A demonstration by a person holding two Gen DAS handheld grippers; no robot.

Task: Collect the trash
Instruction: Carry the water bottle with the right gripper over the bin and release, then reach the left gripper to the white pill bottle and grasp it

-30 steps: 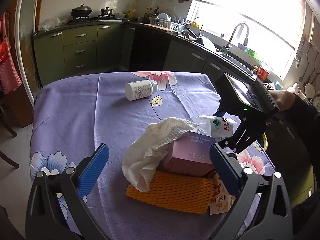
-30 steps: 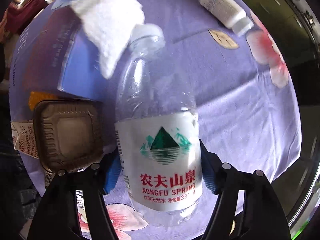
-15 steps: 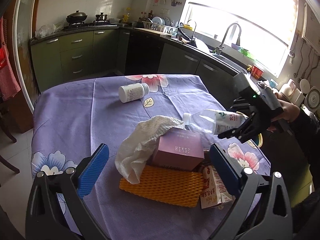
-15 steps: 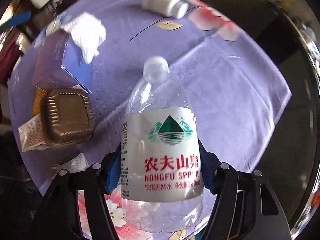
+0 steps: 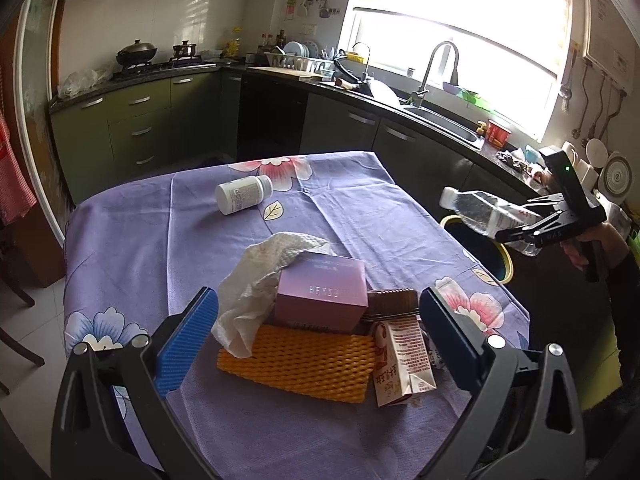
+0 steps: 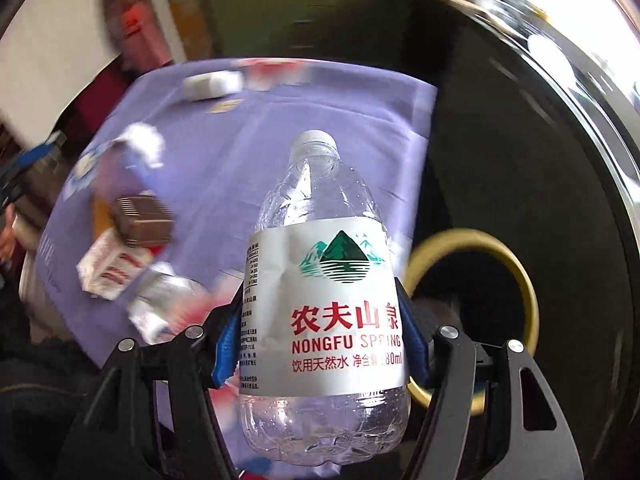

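My right gripper [image 6: 320, 344] is shut on an empty clear water bottle [image 6: 320, 312] with a white label, held in the air off the table's right edge; it also shows in the left wrist view [image 5: 484, 216]. A yellow-rimmed bin [image 6: 524, 280] stands below and beside it, also seen in the left wrist view [image 5: 506, 264]. My left gripper [image 5: 320, 332] is open above the near table edge, facing a trash pile: white tissue [image 5: 260, 280], pink box [image 5: 324, 294], orange foam net [image 5: 296, 360], brown tray [image 5: 392, 304], small carton [image 5: 402, 360].
A white pill bottle [image 5: 244, 194] lies on its side on the far part of the purple flowered tablecloth [image 5: 160, 248]. Green kitchen cabinets [image 5: 132, 132], a counter and a sink [image 5: 440, 120] run behind the table. A chair stands at the left.
My right gripper has carried the water bottle up off the table and rightward, out past the table edge over the bin. My left gripper has pulled back and risen a little.
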